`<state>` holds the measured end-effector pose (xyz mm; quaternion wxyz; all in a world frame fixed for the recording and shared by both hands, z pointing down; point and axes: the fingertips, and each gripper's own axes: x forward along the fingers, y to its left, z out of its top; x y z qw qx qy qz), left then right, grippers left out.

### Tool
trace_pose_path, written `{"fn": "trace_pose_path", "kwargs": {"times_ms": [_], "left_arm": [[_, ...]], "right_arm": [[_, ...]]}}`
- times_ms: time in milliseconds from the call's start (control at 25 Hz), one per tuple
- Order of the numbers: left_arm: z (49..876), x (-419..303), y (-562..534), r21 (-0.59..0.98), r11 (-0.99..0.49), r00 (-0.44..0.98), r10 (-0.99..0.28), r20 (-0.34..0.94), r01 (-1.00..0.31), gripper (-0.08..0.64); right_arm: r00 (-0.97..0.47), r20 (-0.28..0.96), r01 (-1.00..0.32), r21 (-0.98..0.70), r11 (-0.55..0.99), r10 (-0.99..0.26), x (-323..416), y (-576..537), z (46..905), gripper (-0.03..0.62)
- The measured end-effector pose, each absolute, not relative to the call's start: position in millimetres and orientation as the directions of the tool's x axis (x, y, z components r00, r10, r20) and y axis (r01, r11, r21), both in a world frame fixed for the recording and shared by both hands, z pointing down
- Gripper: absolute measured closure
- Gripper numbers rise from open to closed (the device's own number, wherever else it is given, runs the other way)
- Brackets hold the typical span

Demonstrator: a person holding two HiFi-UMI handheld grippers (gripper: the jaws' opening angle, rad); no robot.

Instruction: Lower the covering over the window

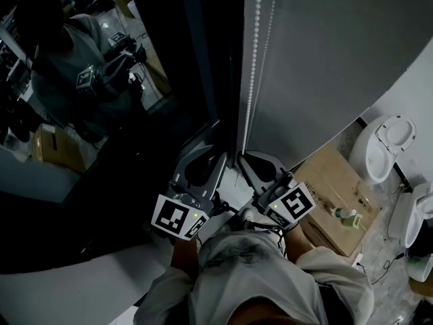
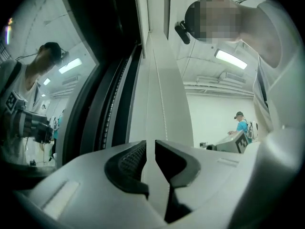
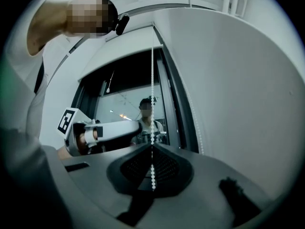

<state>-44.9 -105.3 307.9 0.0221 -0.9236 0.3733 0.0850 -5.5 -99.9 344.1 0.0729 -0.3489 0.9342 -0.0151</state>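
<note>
A grey roller blind (image 1: 325, 59) hangs over the right part of a dark window (image 1: 101, 80). Its white bead chain (image 1: 254, 59) drops down along the blind's left edge. My right gripper (image 1: 246, 157) is below it, shut on the bead chain (image 3: 152, 104), which runs straight up out of the closed pads (image 3: 167, 168). My left gripper (image 1: 218, 157) is just to the left of it, close to the window frame. Its jaws stand a narrow gap apart (image 2: 150, 151) with nothing pressed between them. A chain strand (image 2: 164, 111) shows beyond them on the pale blind edge.
The glass mirrors the person and both grippers. A cardboard box (image 1: 335, 188) with a small bottle (image 1: 345, 215) lies on the floor to the right, next to a white toilet-like fixture (image 1: 385, 144). A pale ledge (image 1: 101, 276) runs under the window. A person in blue (image 2: 242, 123) stands far off.
</note>
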Motion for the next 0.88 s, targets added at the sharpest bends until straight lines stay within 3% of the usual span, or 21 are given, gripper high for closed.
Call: {"fn": "trace_pose_path", "kwargs": {"times_ms": [240, 680, 880], "left_arm": [[261, -30, -106, -0.047, -0.772, 0.755, -0.605, -0.251, -0.634, 0.477], [246, -5, -105, -0.063, -0.829, 0.811, -0.525, -0.258, -0.556, 0.443], [253, 4, -106, -0.057, -0.832, 0.82, -0.529, -0.22, -0.552, 0.542]], "right_arm": [[-0.755, -0.124, -0.639, -0.082, 0.765, -0.644, -12, -97, 344, 0.575], [-0.745, -0.138, -0.644, -0.107, 0.758, -0.652, -12, -97, 338, 0.574], [-0.767, -0.128, -0.62, -0.099, 0.778, -0.628, -16, -91, 352, 0.574]]}}
